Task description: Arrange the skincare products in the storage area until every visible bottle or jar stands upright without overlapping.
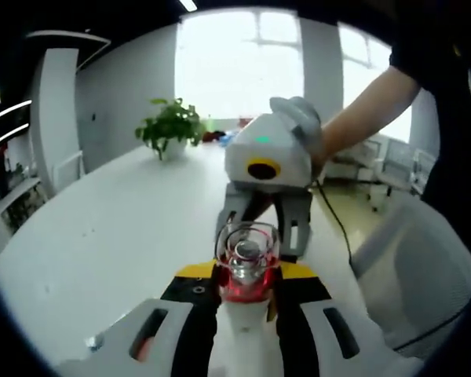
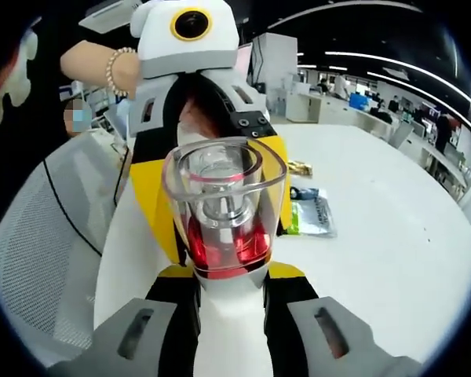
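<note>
Left gripper view: the left gripper has its jaws clamped on a red bottle with a clear cap, held above the white table, a potted plant behind. Right gripper view: the right gripper has its jaws closed on that bottle too, near some packets on the table.

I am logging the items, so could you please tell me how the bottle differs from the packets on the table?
The bottle is clear with red inside; the packets are green and dark. The bottle is gripped by the left gripper and right gripper, off the table; the packets lie flat on it.
</note>
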### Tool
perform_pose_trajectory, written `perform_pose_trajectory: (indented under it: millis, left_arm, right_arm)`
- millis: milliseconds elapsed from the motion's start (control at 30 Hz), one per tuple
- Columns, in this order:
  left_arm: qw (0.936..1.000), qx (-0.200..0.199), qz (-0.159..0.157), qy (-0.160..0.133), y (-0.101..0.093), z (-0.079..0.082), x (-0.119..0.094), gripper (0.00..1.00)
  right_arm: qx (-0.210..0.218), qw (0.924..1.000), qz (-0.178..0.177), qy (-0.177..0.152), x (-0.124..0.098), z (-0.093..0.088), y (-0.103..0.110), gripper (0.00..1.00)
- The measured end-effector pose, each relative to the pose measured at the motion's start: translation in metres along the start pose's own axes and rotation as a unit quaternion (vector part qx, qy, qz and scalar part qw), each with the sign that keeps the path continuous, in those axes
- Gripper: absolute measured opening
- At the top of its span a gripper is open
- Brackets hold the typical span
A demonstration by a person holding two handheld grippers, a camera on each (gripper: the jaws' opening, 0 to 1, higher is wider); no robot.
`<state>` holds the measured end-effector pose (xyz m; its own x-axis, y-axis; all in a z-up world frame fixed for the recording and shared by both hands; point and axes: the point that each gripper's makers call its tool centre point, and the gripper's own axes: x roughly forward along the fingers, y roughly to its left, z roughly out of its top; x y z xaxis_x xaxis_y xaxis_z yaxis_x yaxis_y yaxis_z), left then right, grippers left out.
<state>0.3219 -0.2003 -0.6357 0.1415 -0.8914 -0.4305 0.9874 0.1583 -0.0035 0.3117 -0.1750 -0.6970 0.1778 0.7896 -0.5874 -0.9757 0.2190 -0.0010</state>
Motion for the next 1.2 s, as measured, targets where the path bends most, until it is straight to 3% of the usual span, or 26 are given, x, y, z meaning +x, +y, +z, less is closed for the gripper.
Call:
perform_pose_trajectory:
  millis: [567,867,933,1000,1067,1200]
  left_arm:
    - [0.9999,-0.011,0.010,-0.007,0.034,0.003,0.017,0.28]
    - [0.9999,-0.011,0.008,-0.002,0.034,0.000,0.019,0.28]
    - [0.9997,-0.023,0.007,0.002,0.034,-0.001,0.018,0.27]
    - [0.9996,-0.027,0.003,0.003,0.033,-0.001,0.019,0.27]
    - [0.9995,-0.032,-0.004,0.007,0.028,-0.004,0.019,0.36]
    - [0.9991,-0.042,0.005,0.005,0.027,-0.005,0.016,0.38]
  right_arm:
    - [0.015,0.9996,-0.014,-0.019,0.000,-0.001,-0.042,0.30]
    - [0.013,0.9998,-0.007,-0.014,0.001,-0.001,-0.039,0.30]
    - [0.030,0.9994,-0.009,-0.013,0.001,-0.001,-0.039,0.31]
    - [0.025,0.9993,-0.027,-0.004,0.001,-0.006,-0.044,0.36]
    - [0.036,0.9990,-0.024,-0.003,0.001,-0.009,-0.042,0.44]
    - [0.036,0.9990,-0.027,0.001,0.000,-0.013,-0.038,0.45]
